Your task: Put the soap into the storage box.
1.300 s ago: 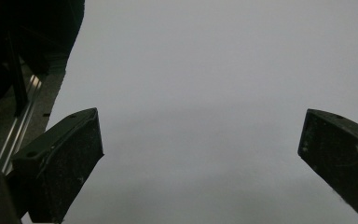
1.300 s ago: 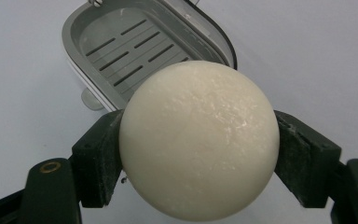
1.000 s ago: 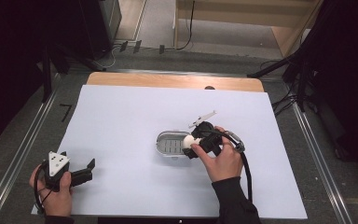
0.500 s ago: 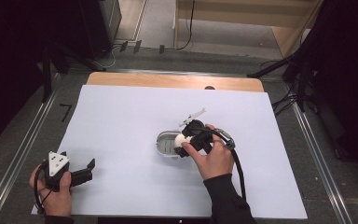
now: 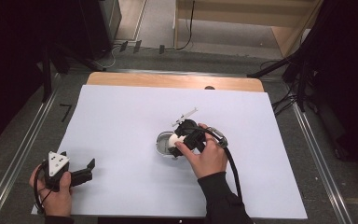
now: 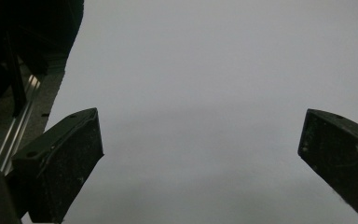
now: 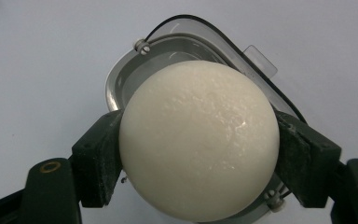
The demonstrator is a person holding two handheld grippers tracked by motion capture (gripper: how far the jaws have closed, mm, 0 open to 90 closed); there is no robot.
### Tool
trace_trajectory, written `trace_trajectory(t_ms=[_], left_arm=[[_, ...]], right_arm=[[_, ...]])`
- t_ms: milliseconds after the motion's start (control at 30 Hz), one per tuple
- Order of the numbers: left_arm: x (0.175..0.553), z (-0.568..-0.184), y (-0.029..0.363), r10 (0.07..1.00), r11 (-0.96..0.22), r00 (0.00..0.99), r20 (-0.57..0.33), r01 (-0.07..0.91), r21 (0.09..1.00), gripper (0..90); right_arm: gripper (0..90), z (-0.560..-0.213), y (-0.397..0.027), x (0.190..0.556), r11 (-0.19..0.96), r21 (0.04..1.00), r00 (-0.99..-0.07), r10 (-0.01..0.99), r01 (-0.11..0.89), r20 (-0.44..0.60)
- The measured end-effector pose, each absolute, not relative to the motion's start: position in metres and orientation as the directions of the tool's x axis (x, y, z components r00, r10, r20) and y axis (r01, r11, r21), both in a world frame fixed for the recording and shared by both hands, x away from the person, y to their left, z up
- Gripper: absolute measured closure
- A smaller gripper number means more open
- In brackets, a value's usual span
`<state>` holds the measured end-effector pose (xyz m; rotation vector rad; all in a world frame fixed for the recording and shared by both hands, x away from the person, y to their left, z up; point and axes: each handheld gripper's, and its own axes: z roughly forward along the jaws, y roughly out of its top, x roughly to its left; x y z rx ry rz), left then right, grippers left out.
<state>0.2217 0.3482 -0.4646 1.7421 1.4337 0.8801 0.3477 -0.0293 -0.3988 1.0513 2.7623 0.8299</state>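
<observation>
Right hand-held gripper (image 7: pixel 198 154) clamped on white ball (image 7: pixel 199 140) above metal container (image 5: pixel 164 142), left hand-held gripper (image 6: pixel 200 149) apart, resting low

Black claws (image 5: pixel 176 142), grey triangular plate (image 5: pixel 57 161), black cable (image 5: pixel 233 168), dark sleeve (image 5: pixel 221 198).

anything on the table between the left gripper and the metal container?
Nothing: in the high view, bare white table sheet runs from the left gripper to the metal container, above which the right gripper holds a white ball.

no readable text, labels or numbers anywhere
</observation>
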Motion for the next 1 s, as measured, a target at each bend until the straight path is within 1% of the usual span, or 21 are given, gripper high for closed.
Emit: trace_trajectory(t_ms=[567,800,1000], left_arm=[[0.222,-0.465,0.348,0.985,-0.138,0.156,0.068,0.507,0.851,0.2],[0.222,-0.464,0.349,0.986,-0.138,0.155,0.067,0.510,0.849,0.2],[0.222,-0.464,0.349,0.986,-0.137,0.155,0.066,0.510,0.849,0.2]], right_arm=[[25.3,-0.408,-0.024,0.351,0.636,0.485,-0.769,0.627,0.600,0.129],[25.2,-0.414,-0.022,0.353,0.637,0.473,-0.758,0.643,0.609,0.110],[25.2,-0.417,-0.022,0.354,0.614,0.477,-0.739,0.662,0.629,0.124]])
